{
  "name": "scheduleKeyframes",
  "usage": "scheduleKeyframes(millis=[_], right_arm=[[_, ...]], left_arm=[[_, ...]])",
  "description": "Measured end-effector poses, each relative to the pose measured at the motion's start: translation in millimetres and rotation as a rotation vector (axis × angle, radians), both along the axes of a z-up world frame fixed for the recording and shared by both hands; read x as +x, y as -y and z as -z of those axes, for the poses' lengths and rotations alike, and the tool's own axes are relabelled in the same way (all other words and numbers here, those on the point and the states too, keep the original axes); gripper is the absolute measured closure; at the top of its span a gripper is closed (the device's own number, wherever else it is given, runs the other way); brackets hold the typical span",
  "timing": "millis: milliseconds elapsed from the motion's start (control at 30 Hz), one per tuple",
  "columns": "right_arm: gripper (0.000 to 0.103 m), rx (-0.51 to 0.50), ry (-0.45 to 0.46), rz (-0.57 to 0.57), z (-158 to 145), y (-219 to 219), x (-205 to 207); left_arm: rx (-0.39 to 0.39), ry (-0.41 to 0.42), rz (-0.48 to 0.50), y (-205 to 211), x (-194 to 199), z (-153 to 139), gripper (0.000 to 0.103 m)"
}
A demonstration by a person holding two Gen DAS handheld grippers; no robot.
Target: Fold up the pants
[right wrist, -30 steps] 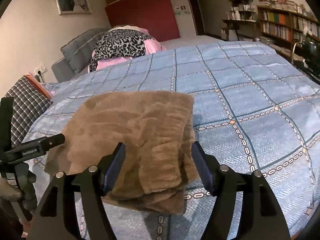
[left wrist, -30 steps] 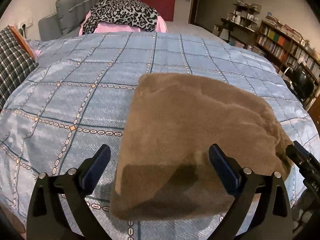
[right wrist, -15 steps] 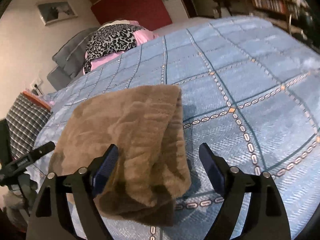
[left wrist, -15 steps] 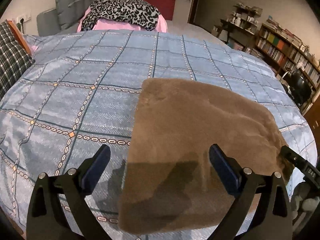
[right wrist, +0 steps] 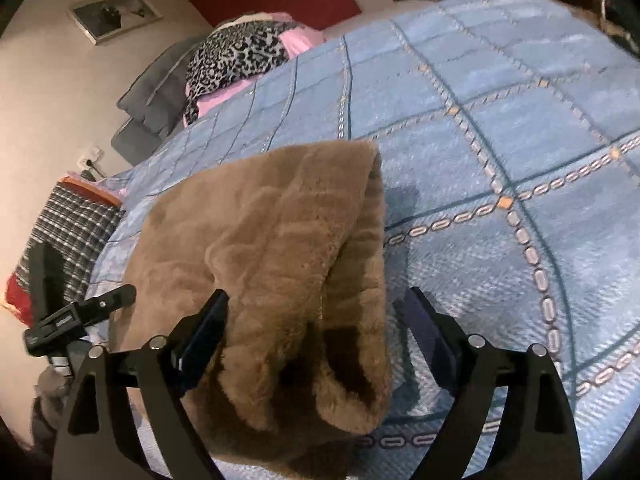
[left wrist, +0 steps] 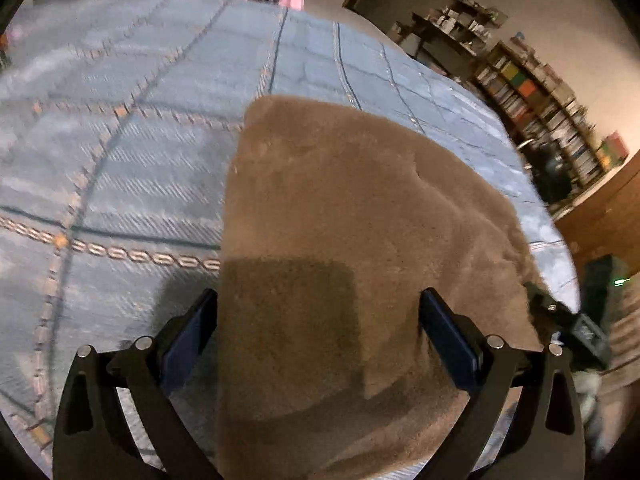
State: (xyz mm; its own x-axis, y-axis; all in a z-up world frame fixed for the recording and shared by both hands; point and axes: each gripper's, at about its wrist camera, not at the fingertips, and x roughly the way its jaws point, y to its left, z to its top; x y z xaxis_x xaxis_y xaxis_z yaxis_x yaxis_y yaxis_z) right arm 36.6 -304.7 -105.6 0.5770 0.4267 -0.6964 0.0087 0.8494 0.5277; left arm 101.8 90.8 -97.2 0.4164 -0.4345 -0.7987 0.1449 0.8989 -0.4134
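The brown fleece pants point(left wrist: 352, 216) lie folded into a thick pad on the blue checked bedspread point(left wrist: 120, 152), near its front edge. My left gripper point(left wrist: 318, 332) is open, its jaws straddling the near left part of the pad. My right gripper point(right wrist: 316, 332) is open around the near right edge of the pants point(right wrist: 280, 232), where the folded layers bulge into open loops. The right gripper shows at the right edge of the left wrist view point(left wrist: 568, 320); the left gripper shows at the left of the right wrist view point(right wrist: 80, 312).
A leopard-print and pink pile point(right wrist: 240, 56) and a grey headboard point(right wrist: 152, 88) are at the far end of the bed. A plaid pillow point(right wrist: 68, 224) lies at the left. Bookshelves point(left wrist: 540, 96) stand to the right of the bed.
Both grippers have moved forward and lower onto the near edge of the pants, so the pad now sits between each pair of open jaws. The pants have not moved.
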Motion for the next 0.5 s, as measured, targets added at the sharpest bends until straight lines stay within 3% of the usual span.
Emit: scheduleKeyframes(millis=[200, 367, 400, 500], right_arm=[[0.011, 0.077, -0.032, -0.046, 12.0, 4.7, 12.9], [0.011, 0.077, -0.039, -0.084, 15.5, -2.7, 23.9], [0.012, 0.073, -0.039, -0.098, 16.1, -6.4, 26.9], [0.033, 0.116, -0.057, -0.137, 18.2, -14.6, 34.5]], left_arm=[[-0.148, -0.097, 0.044, -8.8, 16.9, 24.8, 0.003], [-0.166, -0.091, 0.074, -1.5, 21.7, 33.9, 0.004], [-0.167, -0.089, 0.079, 0.7, 21.7, 34.4, 0.005], [-0.151, -0.076, 0.094, 11.0, 22.9, 33.2, 0.014]])
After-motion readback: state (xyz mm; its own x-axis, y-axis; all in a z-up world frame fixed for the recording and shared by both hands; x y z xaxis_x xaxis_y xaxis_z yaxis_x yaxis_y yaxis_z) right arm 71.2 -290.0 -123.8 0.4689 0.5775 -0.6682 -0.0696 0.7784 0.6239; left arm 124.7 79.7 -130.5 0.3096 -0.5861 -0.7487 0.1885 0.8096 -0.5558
